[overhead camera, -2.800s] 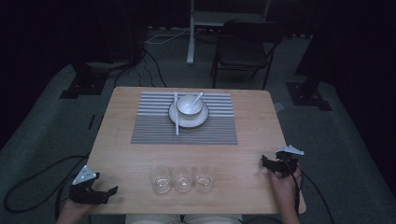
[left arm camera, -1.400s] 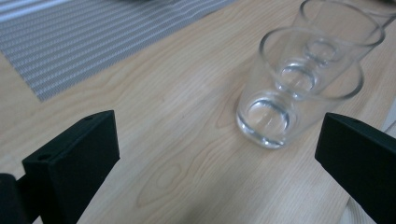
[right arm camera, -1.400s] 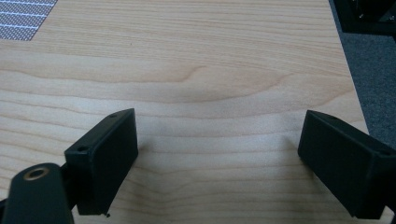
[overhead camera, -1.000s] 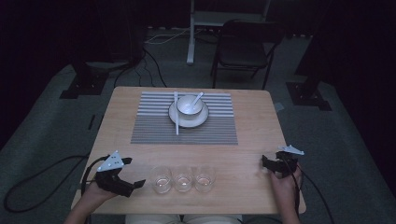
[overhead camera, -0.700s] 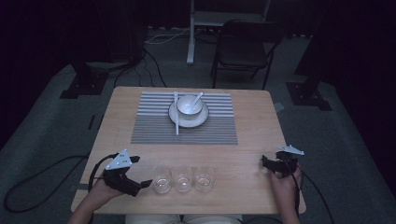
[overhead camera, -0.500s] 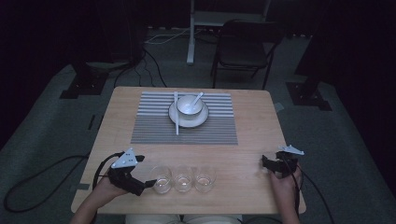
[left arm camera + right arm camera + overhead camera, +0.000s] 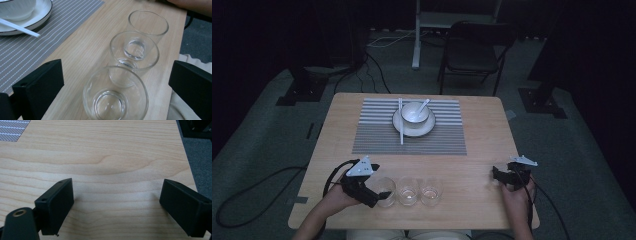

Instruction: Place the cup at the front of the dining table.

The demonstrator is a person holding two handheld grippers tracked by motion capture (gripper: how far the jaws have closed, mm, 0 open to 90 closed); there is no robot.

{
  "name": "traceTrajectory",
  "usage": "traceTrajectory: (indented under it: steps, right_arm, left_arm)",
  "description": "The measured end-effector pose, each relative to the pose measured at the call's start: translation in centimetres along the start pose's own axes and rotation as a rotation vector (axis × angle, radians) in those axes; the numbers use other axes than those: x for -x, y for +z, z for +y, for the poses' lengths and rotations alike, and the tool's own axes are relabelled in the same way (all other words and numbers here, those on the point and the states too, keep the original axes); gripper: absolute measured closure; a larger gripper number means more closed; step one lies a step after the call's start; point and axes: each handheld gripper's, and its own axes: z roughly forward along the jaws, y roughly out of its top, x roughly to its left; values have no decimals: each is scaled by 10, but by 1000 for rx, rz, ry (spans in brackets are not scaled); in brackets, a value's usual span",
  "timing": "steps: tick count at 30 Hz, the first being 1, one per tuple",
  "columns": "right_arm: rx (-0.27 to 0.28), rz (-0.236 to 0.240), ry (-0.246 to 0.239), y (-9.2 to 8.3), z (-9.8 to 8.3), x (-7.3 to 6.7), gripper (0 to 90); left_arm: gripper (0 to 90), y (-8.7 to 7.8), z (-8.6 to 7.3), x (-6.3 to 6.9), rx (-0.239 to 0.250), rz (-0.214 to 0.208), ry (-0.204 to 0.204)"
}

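Note:
Three empty clear glasses stand in a row near the table's front edge: the left glass, the middle glass and the right glass. My left gripper is open, one jaw on either side of the left glass. In the left gripper view the middle glass and the far glass line up behind it. I cannot tell if the jaws touch the glass. My right gripper rests open at the front right, over bare wood.
A grey striped placemat lies at the table's far middle. On it is a white plate bearing a white bowl with a spoon, and a white stick across the plate. A dark chair stands beyond the table.
My left gripper has moved from the table's front left corner rightward until its jaws flank the left glass. The right gripper and the glasses have not moved.

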Motion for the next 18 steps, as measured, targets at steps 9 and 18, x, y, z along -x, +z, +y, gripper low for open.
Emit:
traceTrajectory:
  steps: [9,18]
  right_arm:
    - [0,0,0,0,0,0,114]
    - [0,0,0,0,0,0,114]
  left_arm:
    - [0,11,19,4,-16,-28,37]
    - [0,27,40,13,-42,-63,84]
